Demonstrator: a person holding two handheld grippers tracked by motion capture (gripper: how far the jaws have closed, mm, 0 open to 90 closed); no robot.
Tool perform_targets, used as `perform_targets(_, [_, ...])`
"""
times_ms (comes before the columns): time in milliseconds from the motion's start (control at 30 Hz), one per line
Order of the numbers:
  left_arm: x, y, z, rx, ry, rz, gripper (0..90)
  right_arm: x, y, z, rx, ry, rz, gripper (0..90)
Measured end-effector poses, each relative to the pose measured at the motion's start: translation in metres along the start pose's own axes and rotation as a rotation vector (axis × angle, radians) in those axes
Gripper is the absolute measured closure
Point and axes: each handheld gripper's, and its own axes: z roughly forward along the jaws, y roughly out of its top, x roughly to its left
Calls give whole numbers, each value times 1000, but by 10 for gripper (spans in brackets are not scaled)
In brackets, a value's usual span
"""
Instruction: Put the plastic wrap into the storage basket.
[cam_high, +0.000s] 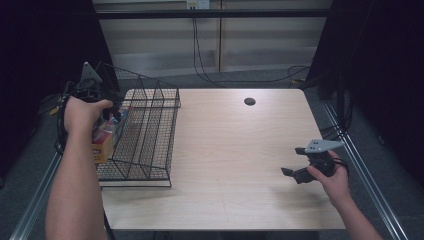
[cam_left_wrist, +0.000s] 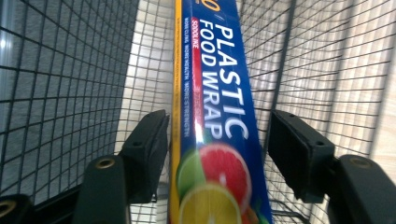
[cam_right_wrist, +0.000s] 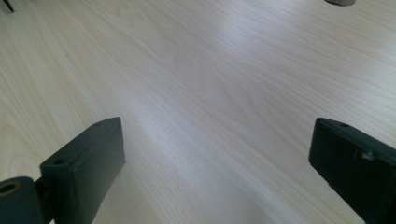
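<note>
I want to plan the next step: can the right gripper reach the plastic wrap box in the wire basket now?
Probably not directly: the plastic wrap box sits inside the wire basket between the left gripper's jaws, while the right gripper hovers open across the table.

Pale wood table (cam_high: 235, 150); dark round hole (cam_high: 249, 101) near far edge.

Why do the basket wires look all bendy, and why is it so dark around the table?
Left gripper view: its wide lens curves the wire basket, the fruit on the plastic wrap box is blurry up close, and a bright glare streak runs down its side. High view: light falls on the table, the room's edges stay black. Right gripper view: soft sheen on the wood.
</note>
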Motion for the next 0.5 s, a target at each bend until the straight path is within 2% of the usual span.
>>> perform_targets(33, [-1, 0, -2, 1, 8, 12, 363, 0, 0, 0, 0, 0, 0, 35])
perform_targets(67, [-3, -1, -4, -7, -7, -1, 350, 0, 0, 0, 1, 2, 3, 35])
perform_targets(133, [-6, -2, -7, -1, -13, 13, 342, 0, 0, 0, 6, 8, 1, 35])
perform_targets(333, [-19, -5, -11, -26, -46, 20, 297, -1, -1, -1, 3, -1, 3, 35])
perform_targets(400, [-21, -6, -13, -38, -53, 36, 291, -1, -1, -1, 0, 4, 7, 35])
perform_targets(433, [-24, -7, -14, -44, -60, 28, 289, -1, -1, -1, -1, 6, 7, 35])
perform_targets(500, [-26, -8, -15, -52, -63, 43, 276, -1, -1, -1, -1, 6, 8, 35])
